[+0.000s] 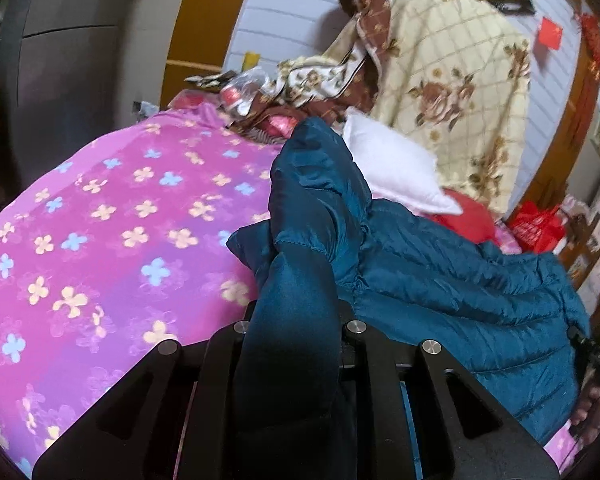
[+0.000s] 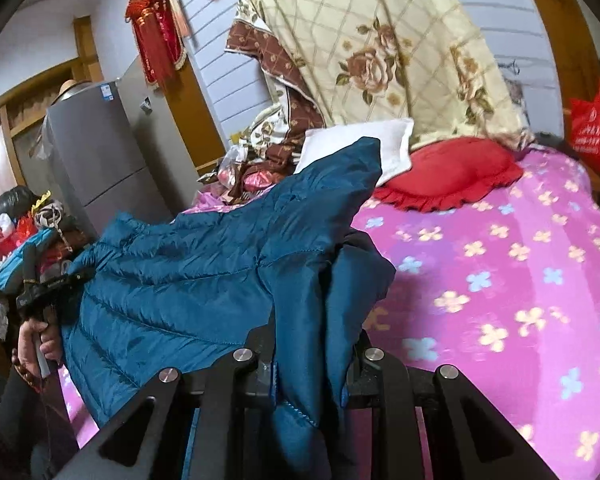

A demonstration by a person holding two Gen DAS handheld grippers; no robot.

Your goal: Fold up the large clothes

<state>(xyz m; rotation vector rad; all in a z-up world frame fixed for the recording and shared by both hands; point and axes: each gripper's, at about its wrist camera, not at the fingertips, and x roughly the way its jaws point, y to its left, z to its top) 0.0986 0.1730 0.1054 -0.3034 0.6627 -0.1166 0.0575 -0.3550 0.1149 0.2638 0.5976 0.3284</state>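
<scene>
A teal quilted down jacket (image 1: 440, 280) hangs stretched between my two grippers above a bed with a pink flowered cover (image 1: 100, 240). In the left wrist view my left gripper (image 1: 296, 320) is shut on a bunched fold of the jacket, and the cloth hides its fingertips. The right wrist view has my right gripper (image 2: 312, 344) shut on another edge of the jacket (image 2: 188, 272), which drapes over its jaws. Each view catches the other gripper at the jacket's far end: the right gripper (image 1: 596, 356), and the left gripper (image 2: 48, 284) in a hand (image 2: 36, 340).
A white pillow (image 2: 380, 140) and a red frilled cushion (image 2: 452, 176) lie at the head of the bed (image 2: 500, 280). A cream floral quilt (image 2: 400, 52) hangs behind them. A grey fridge (image 2: 100, 152) and piled bags (image 2: 24, 232) stand beside the bed; a red bag (image 2: 596, 128) is opposite.
</scene>
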